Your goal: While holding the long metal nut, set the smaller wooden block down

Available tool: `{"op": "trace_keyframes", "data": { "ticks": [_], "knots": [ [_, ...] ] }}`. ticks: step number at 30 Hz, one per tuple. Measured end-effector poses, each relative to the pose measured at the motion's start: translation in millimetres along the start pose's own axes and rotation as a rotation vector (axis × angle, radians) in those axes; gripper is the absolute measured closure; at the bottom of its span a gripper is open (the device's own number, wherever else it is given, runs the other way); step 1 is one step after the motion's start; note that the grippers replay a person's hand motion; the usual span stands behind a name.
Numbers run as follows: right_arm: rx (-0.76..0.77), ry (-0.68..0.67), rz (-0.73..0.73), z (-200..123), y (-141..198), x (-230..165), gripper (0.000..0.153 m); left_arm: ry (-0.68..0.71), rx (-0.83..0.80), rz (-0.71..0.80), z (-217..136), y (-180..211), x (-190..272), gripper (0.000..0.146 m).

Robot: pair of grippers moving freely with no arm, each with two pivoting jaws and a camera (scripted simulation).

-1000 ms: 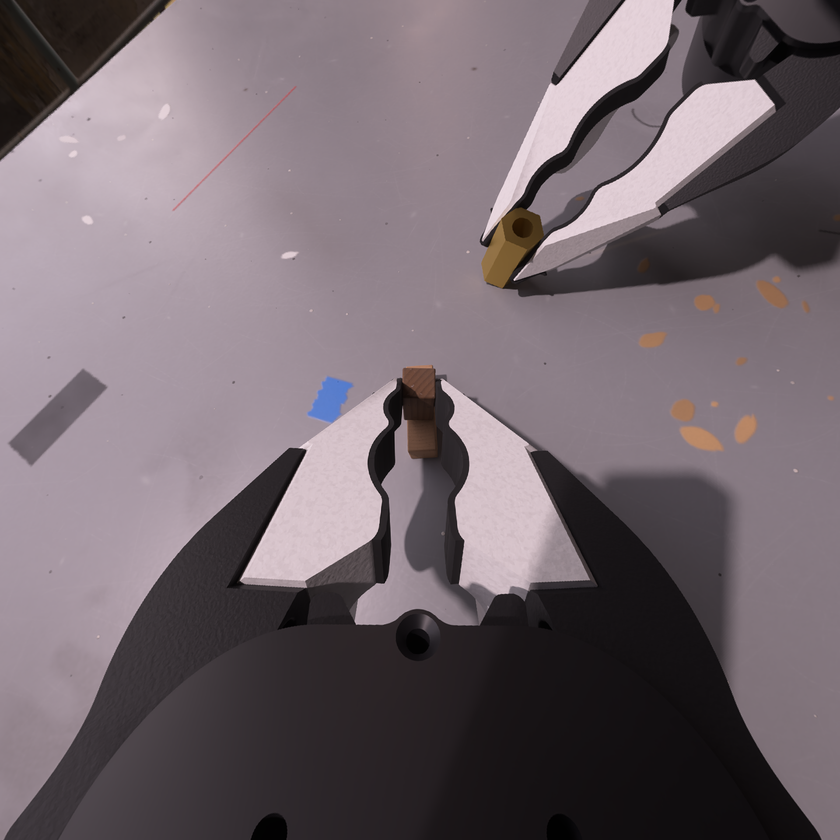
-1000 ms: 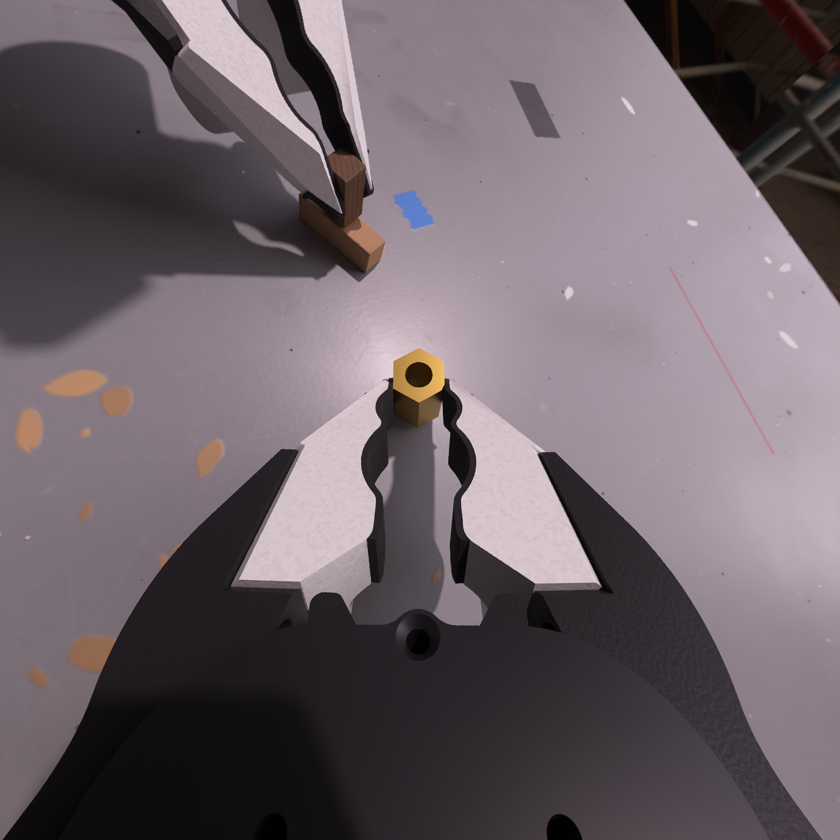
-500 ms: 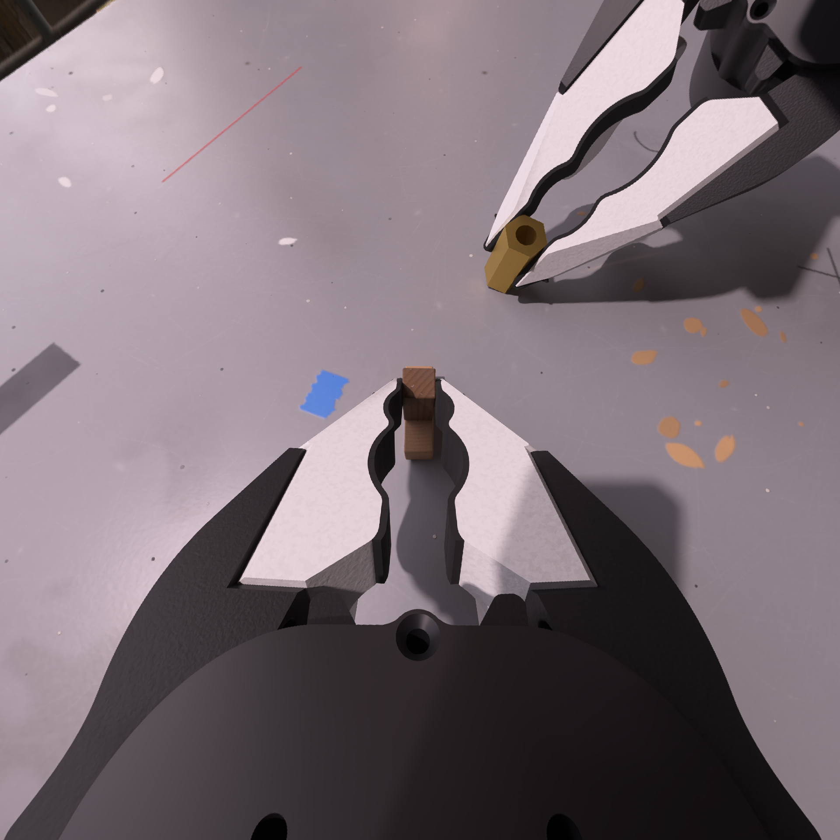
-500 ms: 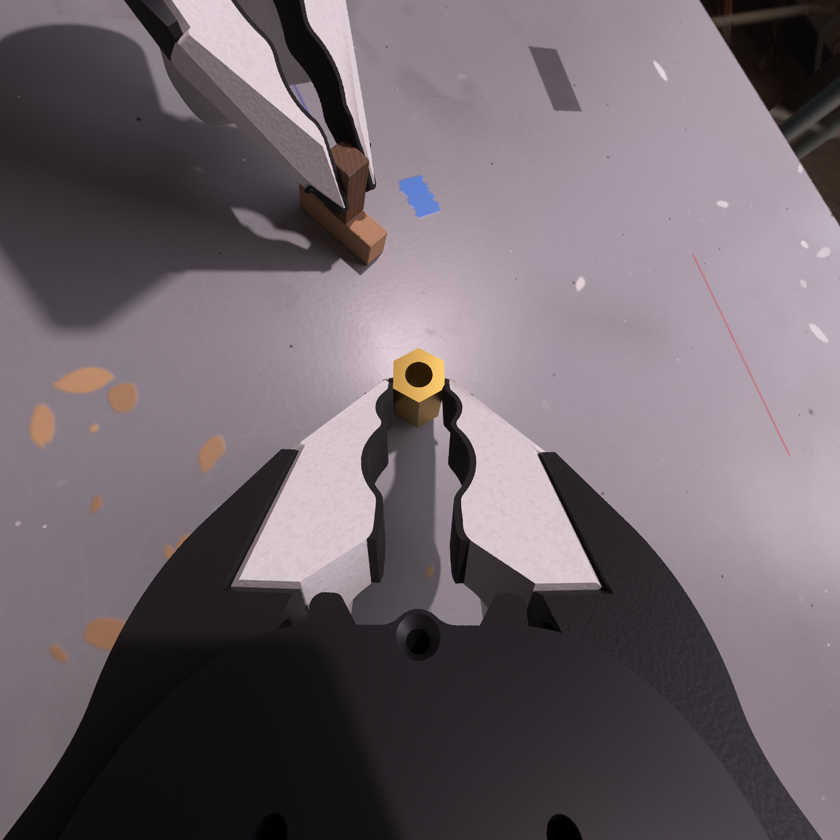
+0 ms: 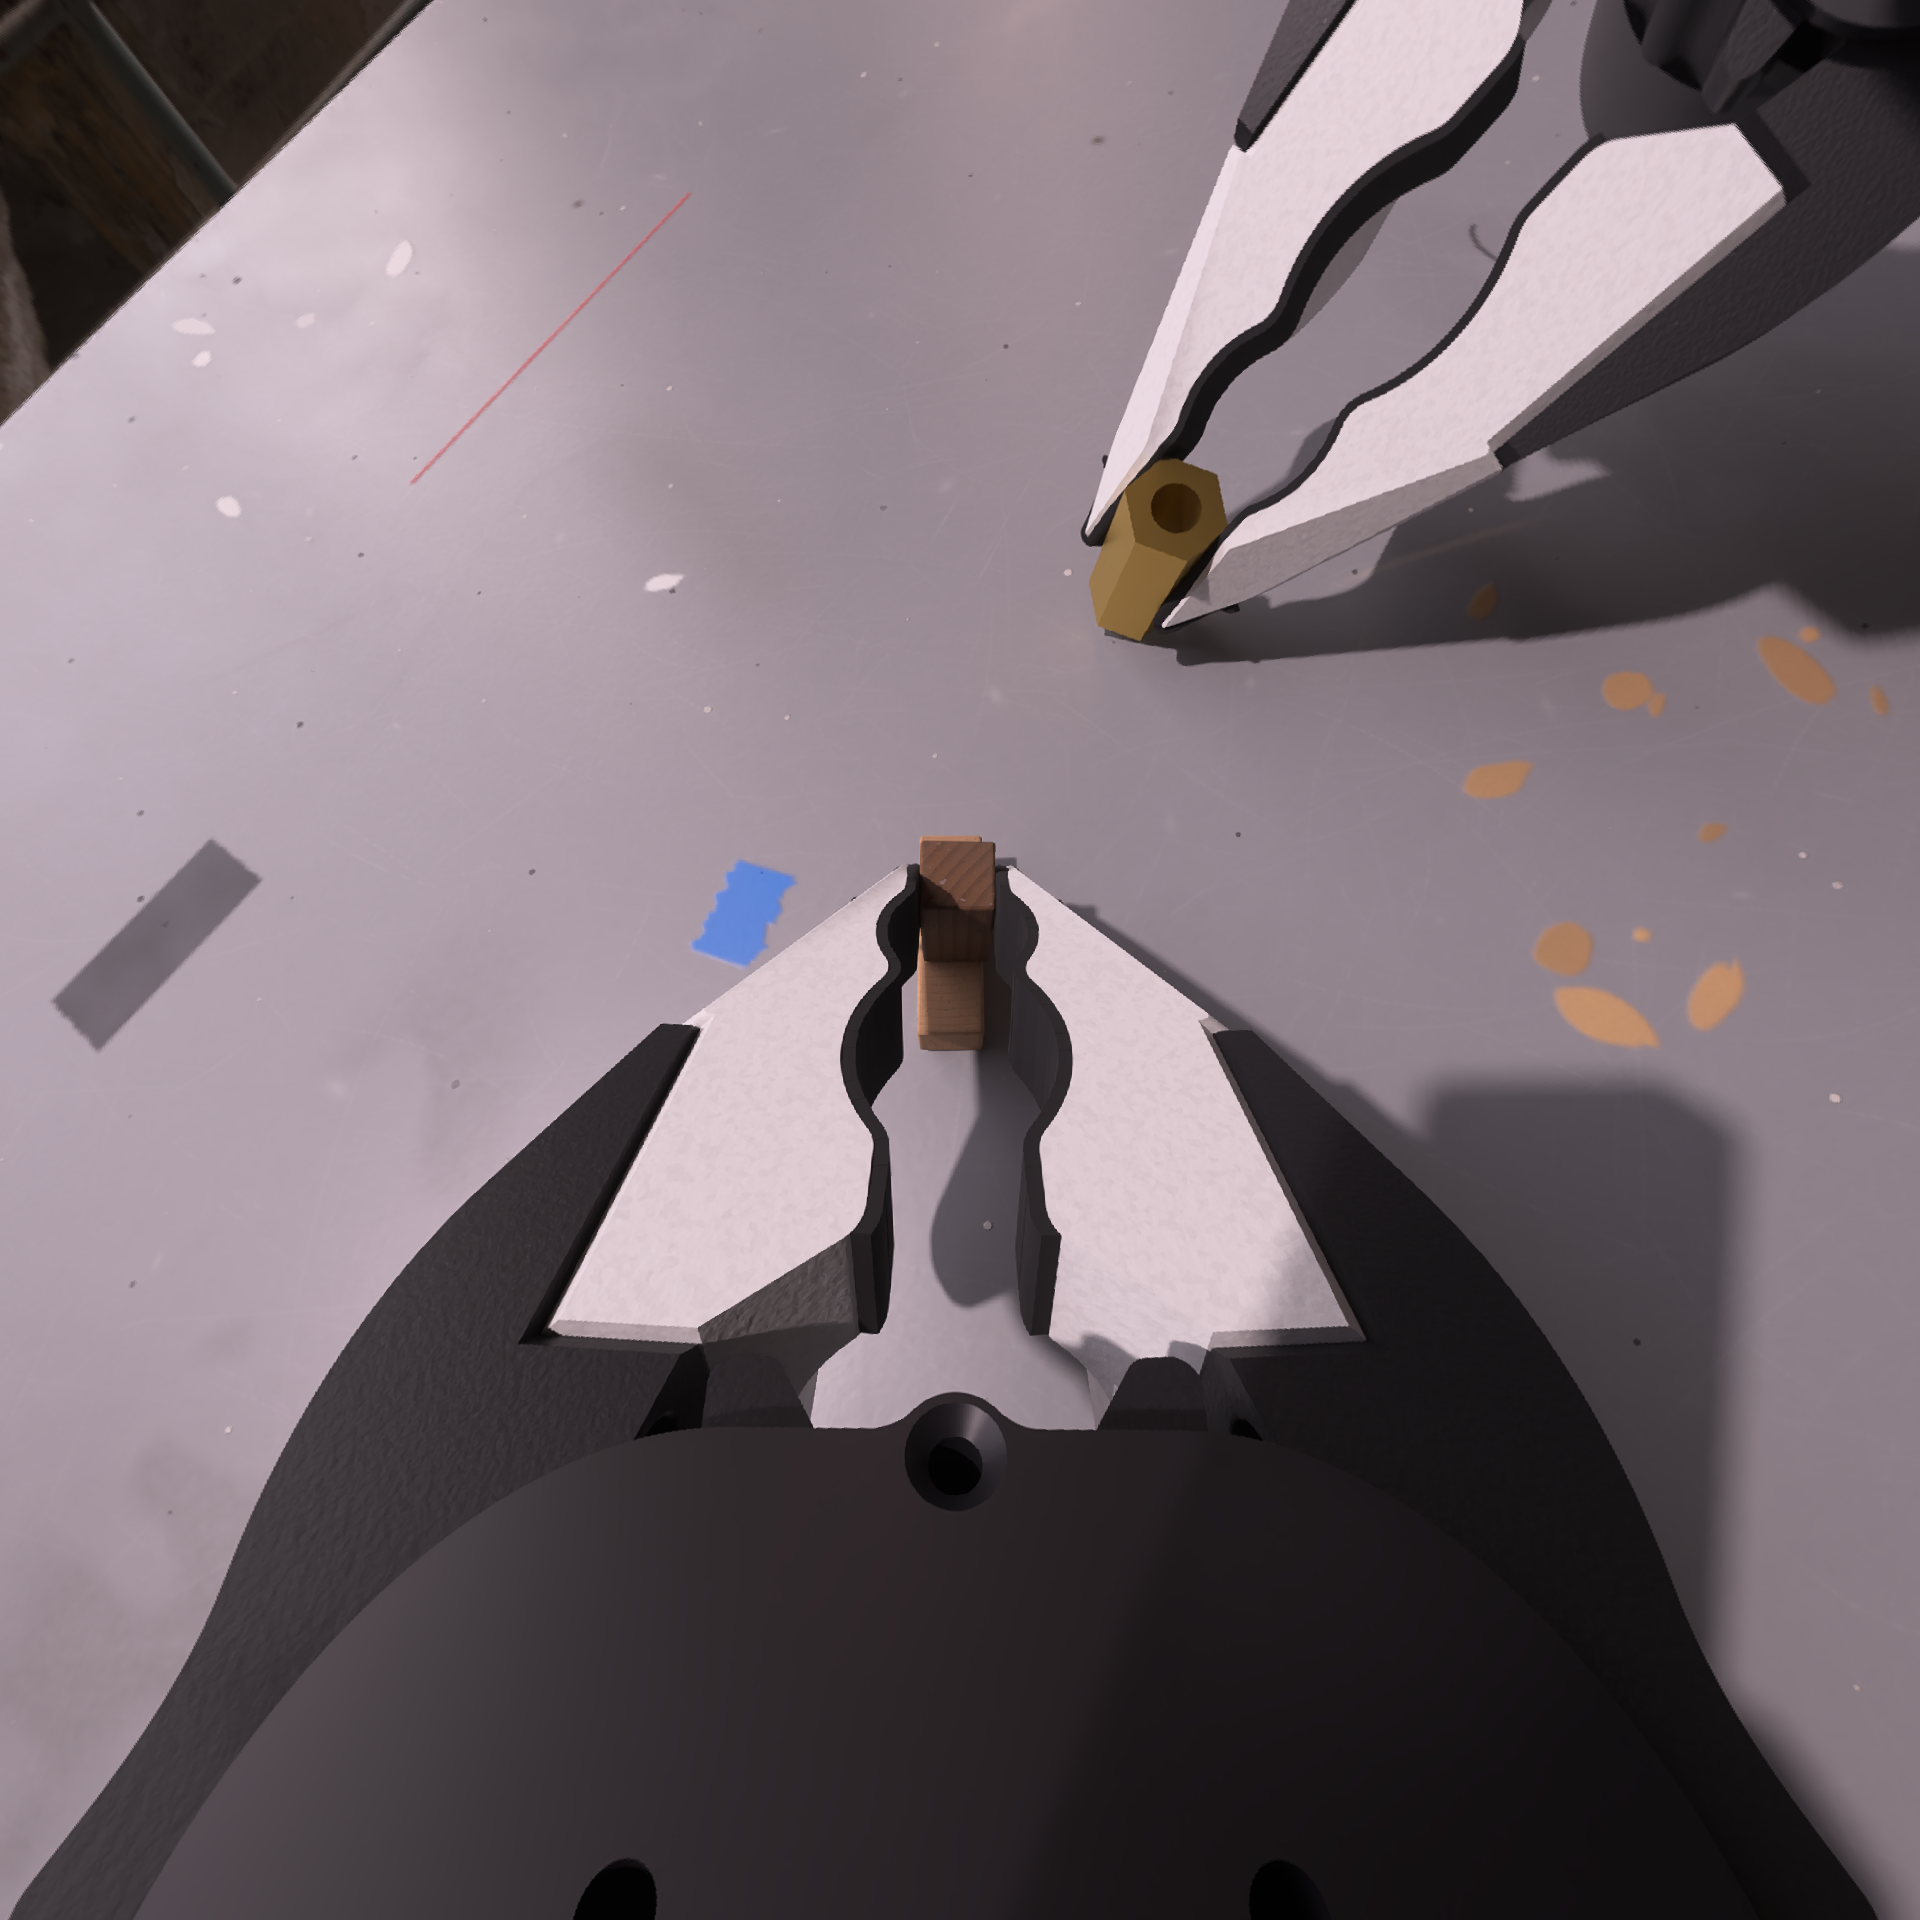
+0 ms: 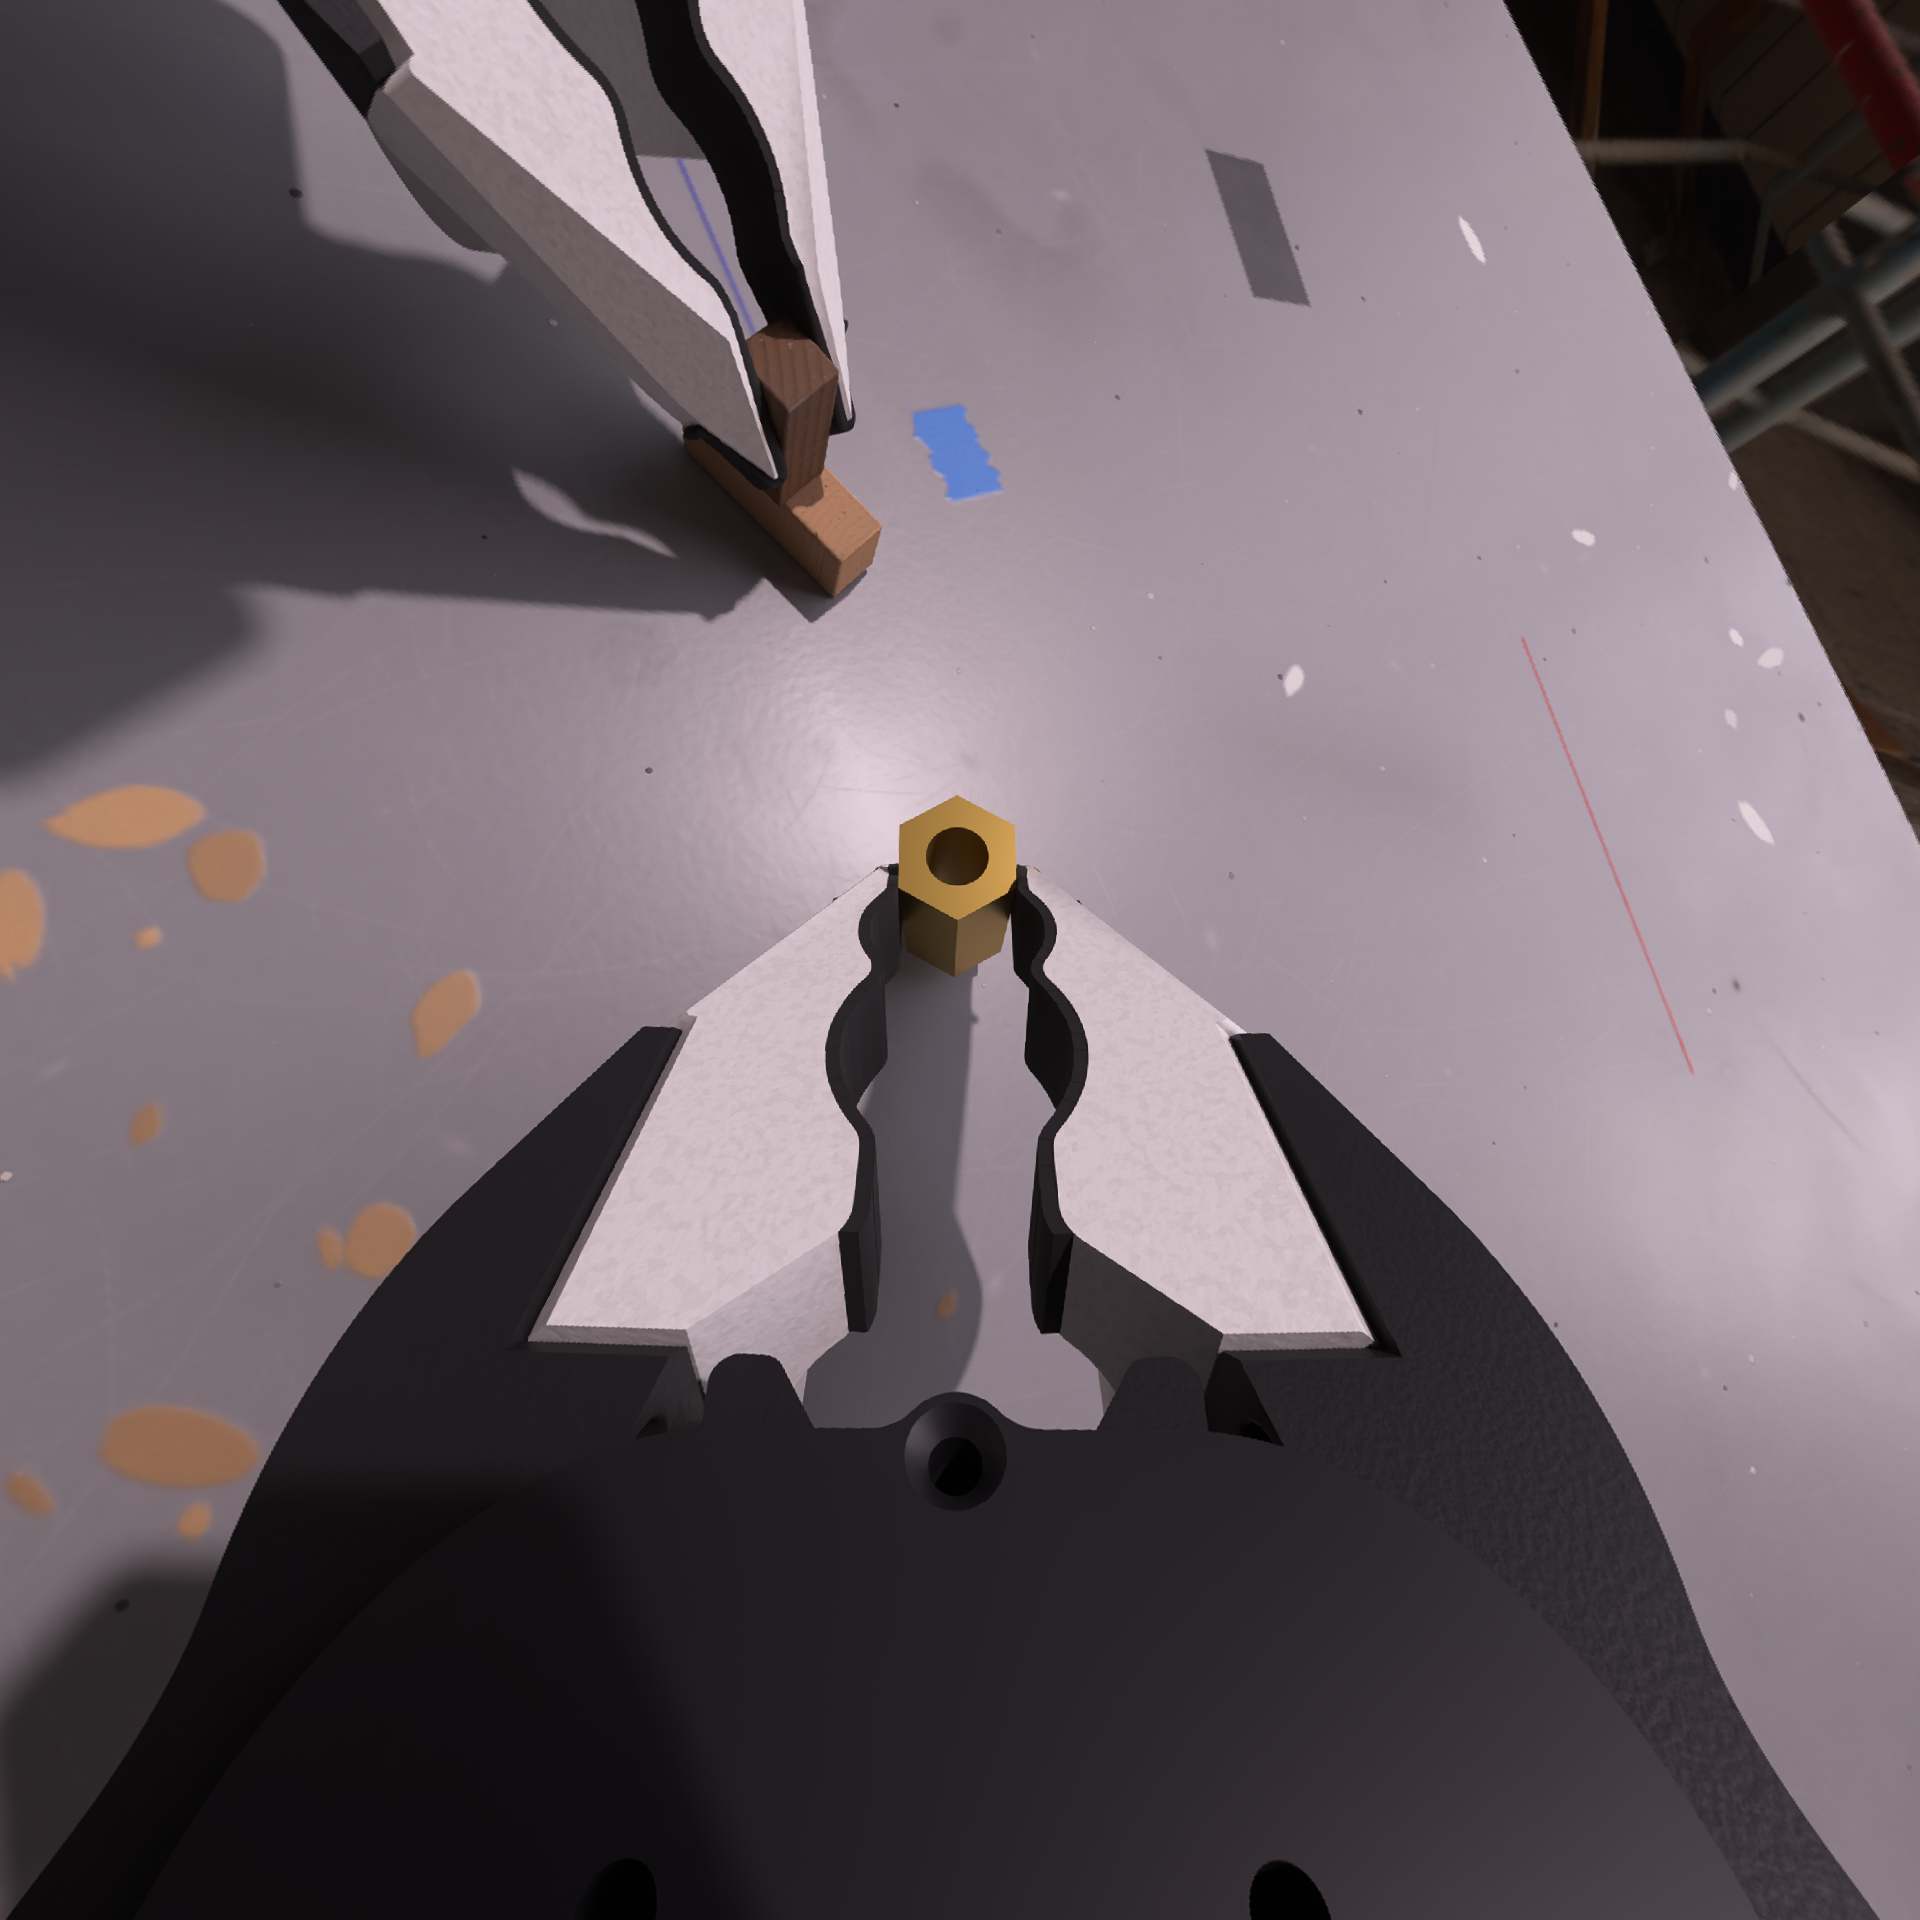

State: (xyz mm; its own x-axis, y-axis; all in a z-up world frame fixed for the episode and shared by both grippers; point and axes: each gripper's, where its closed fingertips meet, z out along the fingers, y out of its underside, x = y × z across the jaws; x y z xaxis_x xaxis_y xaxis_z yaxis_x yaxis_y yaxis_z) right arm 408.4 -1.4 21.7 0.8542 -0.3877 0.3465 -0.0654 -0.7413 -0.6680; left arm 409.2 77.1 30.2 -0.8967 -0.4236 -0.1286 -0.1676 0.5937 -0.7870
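Observation:
My left gripper [image 5: 956, 883] is shut on the smaller wooden block [image 5: 956, 878], a dark brown piece held upright at the fingertips. Its lower end is on or just above a larger, lighter wooden block [image 5: 950, 1006] that lies flat on the grey table [image 5: 582, 707]. The right wrist view shows the left gripper [image 6: 802, 442], the dark block [image 6: 798, 400] and the light block [image 6: 826, 530] at upper left. My right gripper [image 6: 956, 883] is shut on the long brass hex nut [image 6: 956, 868], which stands upright close to the table. The left wrist view shows that gripper [image 5: 1143, 582] and the nut [image 5: 1148, 551] at upper right.
A blue tape patch [image 5: 743, 914] lies just left of the blocks. A grey tape strip [image 5: 156, 940] lies farther left. A thin red line [image 5: 551, 338] and orange spots [image 5: 1600, 1013] mark the table. The table edge [image 5: 208, 197] runs along the upper left.
Both grippers keep their hold. The views shift only slightly. The small block stays over the larger block and the nut stays low over the table.

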Motion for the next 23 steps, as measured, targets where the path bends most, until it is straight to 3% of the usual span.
{"op": "trace_keyframes", "data": {
  "ticks": [23],
  "knots": [
    [0.046,0.036,-0.059,1.1,0.2,1.3,0.132,-0.195,-0.029,0.201,-0.4,1.1,2.1,0.133]
  ]
}}
